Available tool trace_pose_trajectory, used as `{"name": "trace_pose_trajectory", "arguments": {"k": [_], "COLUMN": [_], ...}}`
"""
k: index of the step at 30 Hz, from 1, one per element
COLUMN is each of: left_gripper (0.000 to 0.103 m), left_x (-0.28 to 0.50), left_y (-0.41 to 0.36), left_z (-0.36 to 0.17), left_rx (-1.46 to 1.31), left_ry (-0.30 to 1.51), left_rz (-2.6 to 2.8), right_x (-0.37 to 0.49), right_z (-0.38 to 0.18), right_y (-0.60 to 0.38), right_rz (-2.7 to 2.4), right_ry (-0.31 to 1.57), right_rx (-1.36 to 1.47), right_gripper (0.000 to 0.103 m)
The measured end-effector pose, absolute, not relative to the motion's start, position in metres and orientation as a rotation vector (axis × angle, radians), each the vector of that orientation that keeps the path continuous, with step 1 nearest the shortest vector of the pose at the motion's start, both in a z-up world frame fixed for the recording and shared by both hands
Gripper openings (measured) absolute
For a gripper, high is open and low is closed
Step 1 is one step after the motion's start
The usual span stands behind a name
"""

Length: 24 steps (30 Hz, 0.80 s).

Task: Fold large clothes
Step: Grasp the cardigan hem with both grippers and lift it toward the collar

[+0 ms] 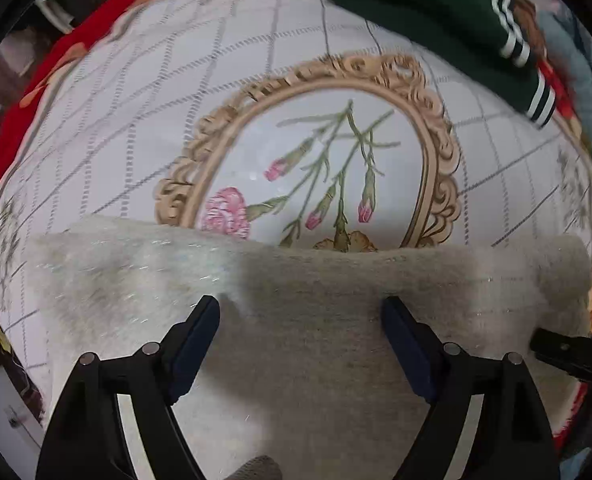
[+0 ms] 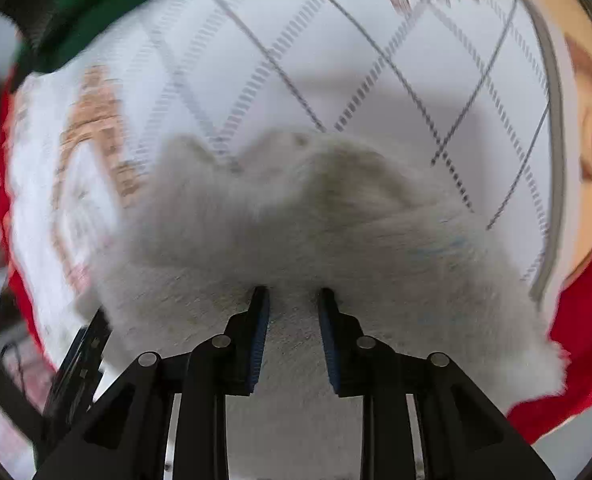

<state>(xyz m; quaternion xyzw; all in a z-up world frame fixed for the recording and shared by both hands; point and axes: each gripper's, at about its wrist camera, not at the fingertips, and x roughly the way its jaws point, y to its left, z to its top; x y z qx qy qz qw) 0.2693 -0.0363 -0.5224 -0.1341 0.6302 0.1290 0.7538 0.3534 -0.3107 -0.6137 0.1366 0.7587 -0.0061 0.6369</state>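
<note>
Left wrist view: left gripper (image 1: 300,312) is hovering wide open, gripping nothing, over fuzzy grey garment (image 1: 296,320) lying on floral cloth (image 1: 136,120). Right gripper (image 2: 292,300) is sitting narrowly parted over the blurred garment; grip unclear.

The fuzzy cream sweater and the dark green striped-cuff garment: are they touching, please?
Apart. The left wrist view shows the fuzzy cream sweater and dark green garment separated by bare floral cloth.

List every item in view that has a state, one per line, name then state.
Fuzzy cream garment: lying on the cloth, top edge folded straight, untidy hump at one end.
Dark green garment: lying at the cloth's far edge.
Floral tablecloth: spread flat.
Left gripper: open over the garment.
Right gripper: narrowly open, fingers apart.
</note>
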Motion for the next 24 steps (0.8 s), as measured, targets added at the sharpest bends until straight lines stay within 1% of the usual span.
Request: {"name": "trace_pose_trajectory", "arguments": {"k": [3,5,7,10,11,15,17,19,21,22,23,24], "left_gripper": [0.083,0.083,0.083,0.083,0.083,0.082,0.082,0.082,0.080,0.079,0.079,0.079], "left_x": [0.257,0.241,0.220,0.178,0.159,0.099,0.075,0.054,0.046,0.044,0.043,0.041], "left_y": [-0.032,-0.024,-0.017,-0.003,0.004,0.018,0.023,0.031,0.039,0.045,0.053,0.061], "left_z": [-0.504,-0.495,-0.488,-0.484,-0.484,-0.485,-0.492,-0.509,-0.530,-0.542,-0.554,-0.564], "left_rx": [-0.285,-0.291,-0.284,-0.331,-0.376,-0.533,-0.645,-0.815,-0.961,-1.031,-1.108,-1.182], "left_ry": [1.349,1.338,1.334,1.361,1.381,1.409,1.419,1.405,1.379,1.357,1.324,1.296], "left_rz": [0.311,0.350,0.406,0.510,0.545,0.658,0.708,0.729,0.717,0.717,0.716,0.735], "right_x": [0.342,0.336,0.331,0.327,0.324,0.327,0.327,0.327,0.319,0.313,0.307,0.301], "right_z": [-0.571,-0.565,-0.577,-0.630,-0.647,-0.648,-0.637,-0.622,-0.604,-0.598,-0.593,-0.590], "right_y": [-0.301,-0.284,-0.257,-0.222,-0.219,-0.211,-0.210,-0.209,-0.214,-0.215,-0.220,-0.227], "right_rz": [0.116,0.190,0.279,0.257,0.238,0.201,0.218,0.245,0.295,0.319,0.344,0.359], "right_ry": [1.648,1.667,1.723,1.831,1.836,1.836,1.826,1.786,1.738,1.727,1.721,1.722], "right_rx": [0.290,0.269,0.211,0.019,0.000,-0.029,-0.038,-0.045,0.013,0.050,0.106,0.170], "right_gripper": [0.027,0.027,0.027,0.027,0.026,0.026,0.027,0.027,0.028,0.040,0.060,0.066]}}
